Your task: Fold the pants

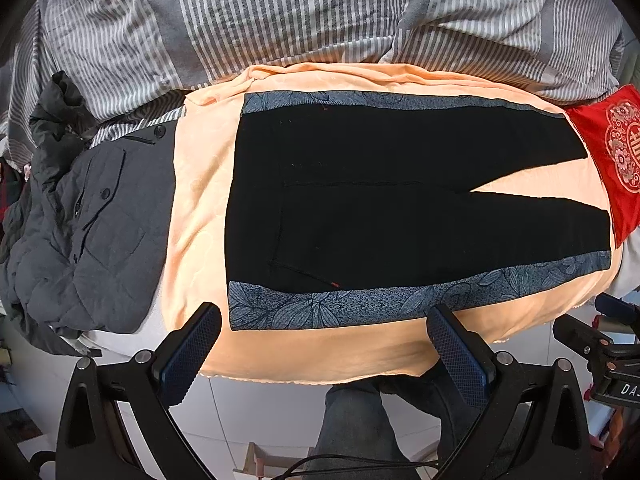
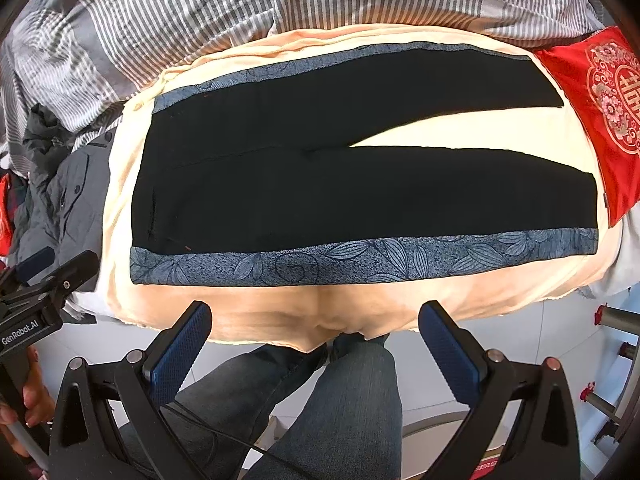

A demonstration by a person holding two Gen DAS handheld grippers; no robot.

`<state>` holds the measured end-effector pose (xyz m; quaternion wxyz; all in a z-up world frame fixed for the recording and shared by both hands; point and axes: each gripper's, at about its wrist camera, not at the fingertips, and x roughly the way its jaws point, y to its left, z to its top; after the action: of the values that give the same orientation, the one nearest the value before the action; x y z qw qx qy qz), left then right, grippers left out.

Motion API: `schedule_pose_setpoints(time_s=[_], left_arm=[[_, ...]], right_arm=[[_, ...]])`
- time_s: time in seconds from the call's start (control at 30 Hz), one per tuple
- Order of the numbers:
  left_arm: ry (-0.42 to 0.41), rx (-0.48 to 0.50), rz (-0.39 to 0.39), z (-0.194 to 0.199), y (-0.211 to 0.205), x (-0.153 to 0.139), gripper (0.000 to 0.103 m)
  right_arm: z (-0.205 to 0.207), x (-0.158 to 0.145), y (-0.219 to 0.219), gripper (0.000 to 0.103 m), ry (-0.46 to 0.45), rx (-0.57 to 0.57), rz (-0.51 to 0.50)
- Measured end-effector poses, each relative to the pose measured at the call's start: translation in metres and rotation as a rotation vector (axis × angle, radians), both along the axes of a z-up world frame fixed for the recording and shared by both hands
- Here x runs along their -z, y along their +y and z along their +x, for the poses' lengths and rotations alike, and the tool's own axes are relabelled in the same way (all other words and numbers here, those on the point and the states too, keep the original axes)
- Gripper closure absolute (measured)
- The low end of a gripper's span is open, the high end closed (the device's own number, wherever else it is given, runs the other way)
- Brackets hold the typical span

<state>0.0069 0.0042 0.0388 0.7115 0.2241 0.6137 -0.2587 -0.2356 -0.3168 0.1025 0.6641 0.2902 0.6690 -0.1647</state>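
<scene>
Black pants (image 1: 360, 208) with blue leaf-patterned side stripes lie flat on a peach blanket (image 1: 200, 200), waistband to the left, two legs spread to the right. They also show in the right wrist view (image 2: 320, 184). My left gripper (image 1: 324, 312) is open and empty, hovering just in front of the near stripe. My right gripper (image 2: 316, 308) is open and empty, held off the bed's near edge above the peach blanket (image 2: 280, 308). The left gripper's body shows at the left of the right wrist view (image 2: 36, 292).
A grey quilted jacket (image 1: 92, 232) lies left of the blanket. A striped grey duvet (image 1: 240, 20) is bunched behind. A red embroidered cushion (image 1: 616, 152) sits by the leg ends. The person's jeans-clad legs (image 2: 332, 400) and a white tiled floor are below.
</scene>
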Motion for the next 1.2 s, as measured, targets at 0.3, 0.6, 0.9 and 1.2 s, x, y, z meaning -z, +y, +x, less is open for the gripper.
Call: schedule_pose_setpoints(time_s=[0.3, 0.6, 0.9, 1.2], left_arm=[[0.012, 0.004, 0.005, 0.001, -0.007, 0.004, 0.000], [0.038, -0.034, -0.003, 0.006, -0.005, 0.016, 0.000], [0.180, -0.185, -0.008, 0.009, 0.016, 0.076, 0.000], [0.264, -0.261, -0.048, -0.010, 0.033, 0.132, 0.000]], right_arm=[[-0.001, 0.003, -0.007, 0.000, 0.009, 0.014, 0.004], [-0.010, 0.014, -0.015, 0.000, -0.006, 0.070, 0.058], [-0.053, 0.085, -0.026, 0.000, -0.112, 0.449, 0.435], [-0.078, 0.180, -0.018, 0.005, -0.241, 0.616, 0.617]])
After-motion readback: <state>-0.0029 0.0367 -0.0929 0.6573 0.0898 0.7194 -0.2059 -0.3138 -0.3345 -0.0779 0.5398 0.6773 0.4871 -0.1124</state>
